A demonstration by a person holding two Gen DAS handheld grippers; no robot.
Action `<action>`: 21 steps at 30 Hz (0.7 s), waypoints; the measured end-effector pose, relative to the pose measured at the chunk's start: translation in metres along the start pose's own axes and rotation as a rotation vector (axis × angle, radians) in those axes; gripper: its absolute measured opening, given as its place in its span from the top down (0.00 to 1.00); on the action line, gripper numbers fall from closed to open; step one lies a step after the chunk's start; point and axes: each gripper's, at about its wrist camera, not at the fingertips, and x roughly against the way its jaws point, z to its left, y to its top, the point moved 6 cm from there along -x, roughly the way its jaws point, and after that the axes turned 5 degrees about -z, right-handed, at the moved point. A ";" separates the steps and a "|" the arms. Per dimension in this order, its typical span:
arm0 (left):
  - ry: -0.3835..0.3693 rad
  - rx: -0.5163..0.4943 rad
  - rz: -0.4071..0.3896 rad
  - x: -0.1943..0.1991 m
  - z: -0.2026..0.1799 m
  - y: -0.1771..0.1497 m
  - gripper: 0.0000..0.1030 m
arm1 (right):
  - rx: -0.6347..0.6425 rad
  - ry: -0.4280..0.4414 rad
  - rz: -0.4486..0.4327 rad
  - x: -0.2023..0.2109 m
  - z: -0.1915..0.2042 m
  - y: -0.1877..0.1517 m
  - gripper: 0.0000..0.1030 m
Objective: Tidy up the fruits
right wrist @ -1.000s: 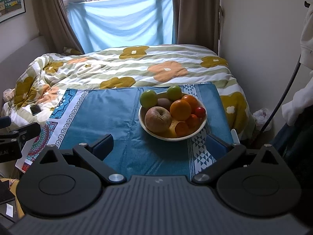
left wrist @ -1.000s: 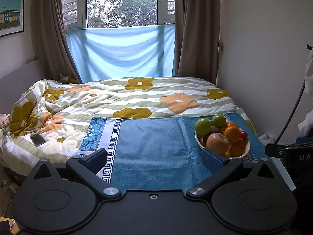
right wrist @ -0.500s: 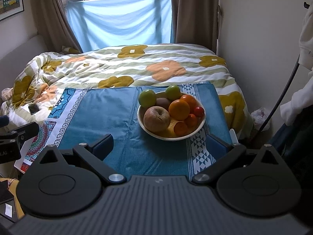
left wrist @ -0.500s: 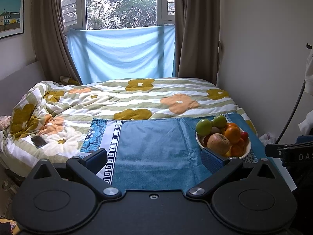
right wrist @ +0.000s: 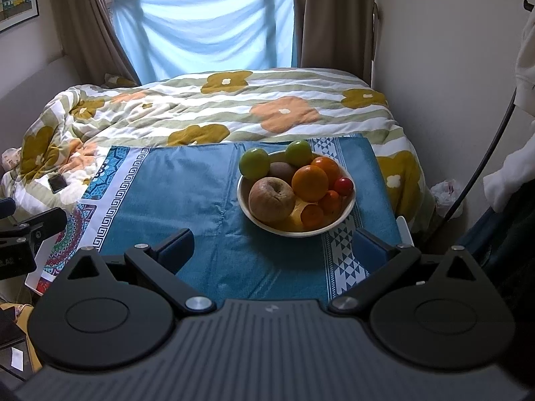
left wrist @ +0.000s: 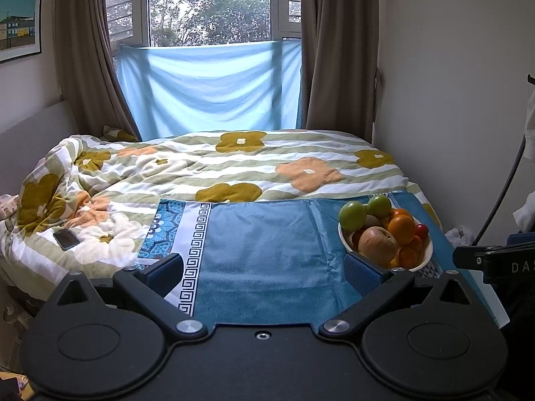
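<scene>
A white bowl [right wrist: 349, 205] piled with fruit stands on a blue cloth [right wrist: 200, 187] on the bed. It holds a brown apple [right wrist: 271, 199], two green fruits [right wrist: 254, 162], a kiwi, oranges [right wrist: 310, 182] and a small red fruit [right wrist: 343, 185]. My right gripper [right wrist: 272, 250] is open and empty, hovering short of the bowl. My left gripper [left wrist: 265, 275] is open and empty over the cloth; the bowl [left wrist: 426, 257] lies to its right, just past the right finger.
A flowered quilt [left wrist: 234, 167] covers the bed behind the cloth. A phone [left wrist: 66, 239] lies on the quilt at the left. A wall runs close along the right side, with a black cable [right wrist: 481, 163] hanging there.
Both views have tilted up slightly and drawn a little closer to the bowl. Both grippers stay open and empty. The fruit has not moved.
</scene>
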 end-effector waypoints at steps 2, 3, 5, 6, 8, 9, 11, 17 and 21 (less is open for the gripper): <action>0.001 -0.005 0.000 0.000 -0.002 0.000 0.00 | 0.002 0.001 0.002 -0.001 0.001 0.000 0.00; 0.001 -0.006 0.000 -0.001 -0.002 0.000 0.00 | 0.002 0.000 0.001 -0.001 0.001 0.000 0.00; 0.002 -0.003 0.003 -0.002 -0.002 0.000 0.00 | 0.003 0.002 0.004 -0.001 0.002 0.000 0.00; 0.002 0.002 0.007 -0.002 -0.001 0.000 0.00 | 0.004 0.000 0.006 -0.002 0.003 0.001 0.00; 0.001 0.007 0.013 -0.004 -0.001 -0.001 0.00 | 0.002 0.002 0.013 -0.004 0.004 0.001 0.00; 0.001 0.007 0.015 -0.004 0.000 -0.001 0.00 | -0.002 0.006 0.016 -0.005 0.006 0.001 0.00; 0.000 0.006 0.015 -0.005 0.000 0.000 0.00 | -0.006 0.009 0.020 -0.006 0.006 0.001 0.00; 0.010 -0.004 0.005 -0.005 0.001 0.001 0.00 | -0.007 0.009 0.020 -0.007 0.006 0.001 0.00; 0.010 0.018 0.006 -0.006 0.004 0.001 0.00 | -0.007 0.009 0.023 -0.008 0.006 0.002 0.00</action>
